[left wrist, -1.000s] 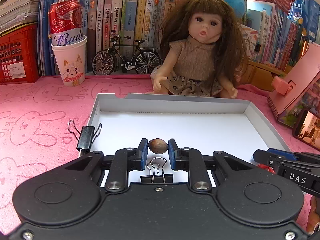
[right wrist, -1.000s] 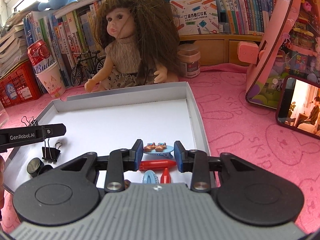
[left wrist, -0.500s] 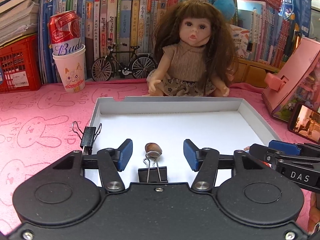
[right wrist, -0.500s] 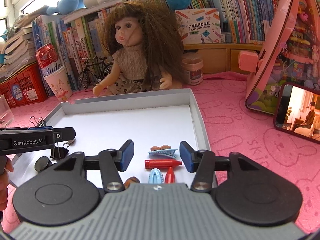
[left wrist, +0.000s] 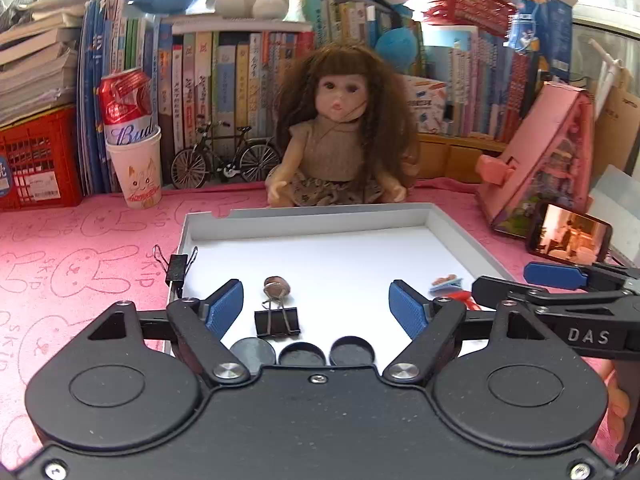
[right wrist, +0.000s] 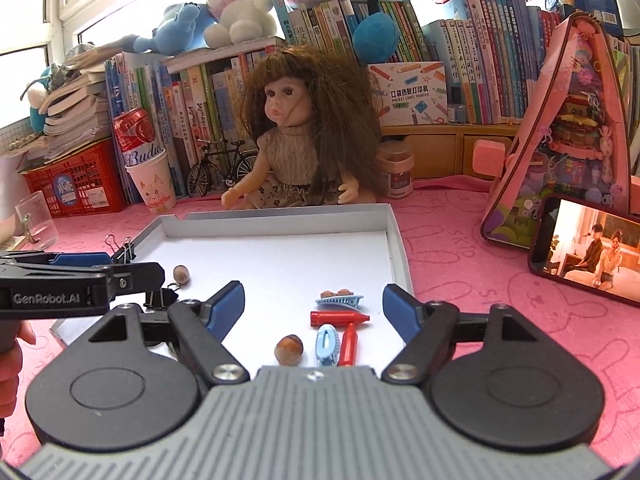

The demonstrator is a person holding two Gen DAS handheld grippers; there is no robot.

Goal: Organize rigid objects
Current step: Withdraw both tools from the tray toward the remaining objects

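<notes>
Behind left gripper body: three dark discs, lower edges hidden.
Left fingers: opening wide, gripping nothing.
Right gripper: fingers opening wide, empty; red crayon partly hidden.

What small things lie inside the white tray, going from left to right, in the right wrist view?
Binder clip → small nut by the clip → larger hazelnut → flat blue hair clip → upright red crayon. The blue comb clip and the lying red crayon overlap these in the order, so I leave them out.
</notes>
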